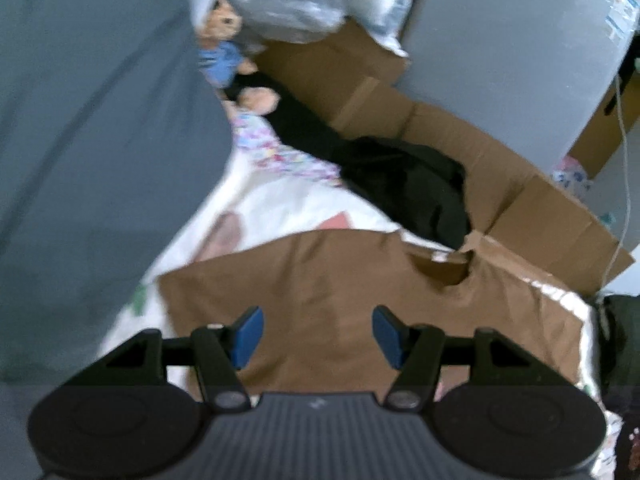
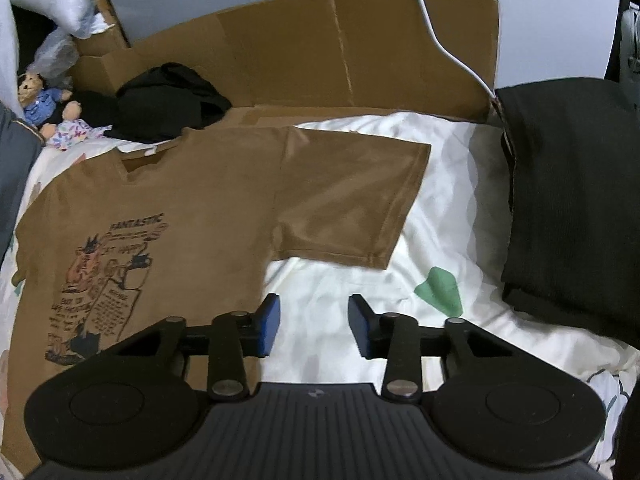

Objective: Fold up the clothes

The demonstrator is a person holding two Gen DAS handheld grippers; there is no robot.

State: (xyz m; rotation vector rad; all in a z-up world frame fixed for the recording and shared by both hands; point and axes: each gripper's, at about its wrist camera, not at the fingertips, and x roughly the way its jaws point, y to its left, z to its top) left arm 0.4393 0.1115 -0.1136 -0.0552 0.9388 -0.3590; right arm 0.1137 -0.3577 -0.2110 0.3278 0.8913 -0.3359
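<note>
A brown T-shirt [image 2: 192,200] with a dark print on its chest lies spread face up on the white bedsheet [image 2: 440,208], one short sleeve [image 2: 352,200] flat out to the right. My right gripper [image 2: 314,326] hovers over the shirt's side edge below that sleeve, open, with only sheet showing between its blue pads [image 2: 269,324]. In the left wrist view the same brown T-shirt [image 1: 320,288] fills the lower middle, blurred. My left gripper [image 1: 318,336] hangs above it, open and holding nothing.
A black garment [image 2: 168,100] is crumpled at the far edge by the flattened cardboard [image 2: 340,48]. A folded black cloth [image 2: 572,200] lies at the right. Two small teddy bears [image 2: 44,100] sit far left. A grey cloth [image 1: 88,140] fills the left. A white cable [image 2: 440,40] crosses the cardboard.
</note>
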